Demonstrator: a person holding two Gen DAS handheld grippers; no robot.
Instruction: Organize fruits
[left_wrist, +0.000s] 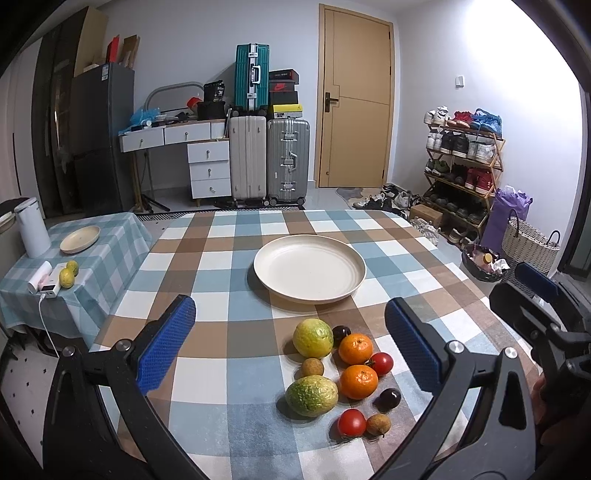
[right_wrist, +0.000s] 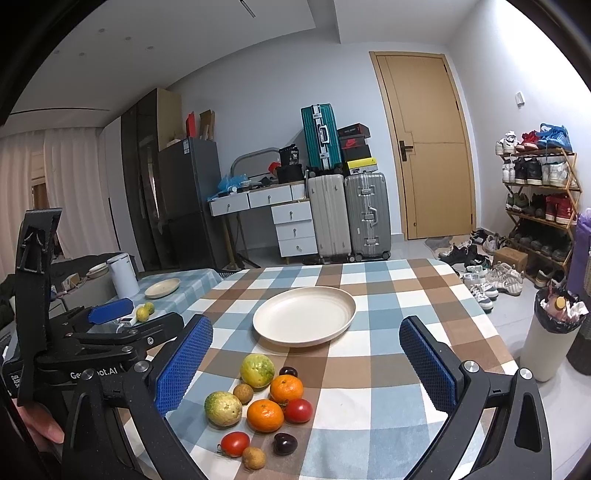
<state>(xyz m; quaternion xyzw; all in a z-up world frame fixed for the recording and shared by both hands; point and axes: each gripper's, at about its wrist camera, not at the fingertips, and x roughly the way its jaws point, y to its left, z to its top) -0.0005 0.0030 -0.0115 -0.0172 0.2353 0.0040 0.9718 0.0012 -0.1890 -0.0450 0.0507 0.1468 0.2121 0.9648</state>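
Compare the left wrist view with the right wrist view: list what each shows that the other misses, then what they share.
Only the left wrist view shows the woven wicker basket beside the purple bag.

Only the right wrist view shows the pale window curtains and recessed ceiling.

Both show the round cream plate with nothing on it, the cluster of fruits on the checked tablecloth, and both grippers, left gripper and right gripper, open.

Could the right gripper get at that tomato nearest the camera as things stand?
Probably yes. The right gripper is open above the table, and the near tomato sits at the pile's front edge with nothing over it.
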